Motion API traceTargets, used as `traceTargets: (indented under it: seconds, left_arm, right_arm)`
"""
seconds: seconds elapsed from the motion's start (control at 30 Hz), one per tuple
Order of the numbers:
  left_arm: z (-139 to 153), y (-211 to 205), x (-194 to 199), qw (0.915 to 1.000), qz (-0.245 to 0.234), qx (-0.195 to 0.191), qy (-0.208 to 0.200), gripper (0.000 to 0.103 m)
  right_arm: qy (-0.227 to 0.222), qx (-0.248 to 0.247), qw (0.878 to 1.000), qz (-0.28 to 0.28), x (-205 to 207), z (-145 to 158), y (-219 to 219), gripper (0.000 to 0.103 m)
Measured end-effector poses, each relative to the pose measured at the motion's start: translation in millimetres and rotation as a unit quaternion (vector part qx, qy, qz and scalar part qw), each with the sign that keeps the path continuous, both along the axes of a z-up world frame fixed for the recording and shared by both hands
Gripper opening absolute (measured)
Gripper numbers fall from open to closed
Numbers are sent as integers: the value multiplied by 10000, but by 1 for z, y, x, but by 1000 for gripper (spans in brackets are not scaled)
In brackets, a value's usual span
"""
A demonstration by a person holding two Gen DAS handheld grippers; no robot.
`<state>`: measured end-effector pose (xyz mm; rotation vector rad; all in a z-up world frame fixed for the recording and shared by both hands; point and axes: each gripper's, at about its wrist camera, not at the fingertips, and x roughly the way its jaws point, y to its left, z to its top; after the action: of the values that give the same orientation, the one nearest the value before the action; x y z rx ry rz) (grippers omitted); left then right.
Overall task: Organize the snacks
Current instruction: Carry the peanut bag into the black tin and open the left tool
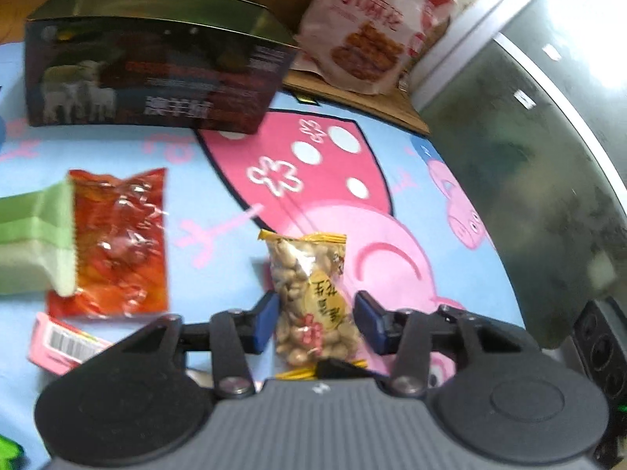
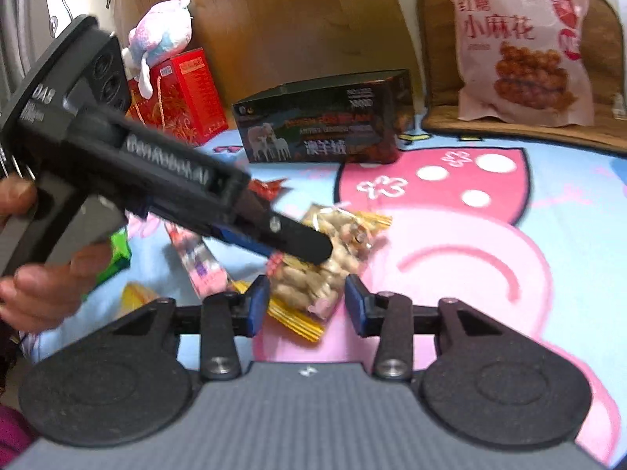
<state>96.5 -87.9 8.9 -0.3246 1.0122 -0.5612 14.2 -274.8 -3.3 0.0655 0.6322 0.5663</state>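
**Two grippers at one packet of peanuts**

Ribbed grey plastic and round black hinge housings filled the foreground of both wrist views; ahead of them, blue pads faced each other across a clear peanut packet (image 1: 313, 297) with crimped yellow ends, lying on a soft blue blanket (image 1: 129, 149) printed with a large pink cartoon pig; in the left wrist view the left gripper (image 1: 316, 323) stood partly open around the packet's lower half, its left pad at the film's edge and its right pad just clear, so whether it pinched I could not tell; in the right wrist view the right gripper (image 2: 307, 305) was likewise partly open, the packet's near end (image 2: 313, 274) between its pads with gaps on both sides; the left gripper's black finger lay across the packet from the left, held by a hand (image 2: 43, 297); left of the packet lay a glossy, crinkled red sachet (image 1: 117, 243), a pale green pouch (image 1: 35, 246) overlapping its edge, and a pink barcoded packet (image 1: 62, 342); farther back stood a dark rectangular carton (image 1: 156, 74) and an upright pink bag of fried twists (image 1: 376, 27); a red box (image 2: 184, 98) carried a plush toy (image 2: 160, 35).
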Motion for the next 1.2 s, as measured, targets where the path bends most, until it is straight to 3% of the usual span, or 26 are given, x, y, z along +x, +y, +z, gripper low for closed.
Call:
traceTargets:
  seconds: [0.13,0.2,0.23,0.27,0.3,0.43,0.6,0.73,0.83,1.03,1.2]
  left_arm:
    - [0,-5,-2,9999,-31,107,-50,54]
    - [0,-9,-3,9998,-67,167,-103,51]
    - [-1,-11,-3,9997,-106,188,-138,46]
    - [-2,-12,-3,9996,-161,177,-129,34]
    - [-3,-13,-2,9996,-184,156,-110,34]
    - [4,-5,5,9998,-72,128,-127,33]
    - [47,8,13,9974,9,-21,-724,31]
    - [82,22,38,9929,253,-70,-1162,31]
    - [95,32,67,9898,513,-15,-1328,31]
    - [83,51,119,9867,1109,188,-1175,35]
    - [69,64,126,9841,1396,346,-1042,54]
  right_arm:
    - [-415,-658,9970,37,-15,-4,12,56]
    - [-638,-882,9940,57,-18,-11,20,56]
    - [-698,-876,9937,86,-17,-12,24,50]
    - [-723,-864,9936,53,-14,-13,26,48]
    - [-783,-925,9926,-13,-10,-13,27,35]
    - [-693,-492,9964,-25,6,-7,18,31]
    - [-1380,-330,9899,-77,23,27,23,31]
    - [-1703,-195,9852,-15,64,51,31,31]
    - [-1629,-41,9866,67,108,59,37,31]
    - [-1273,119,9918,79,168,51,59,36]
    - [-1319,268,9909,-33,160,51,60,51]
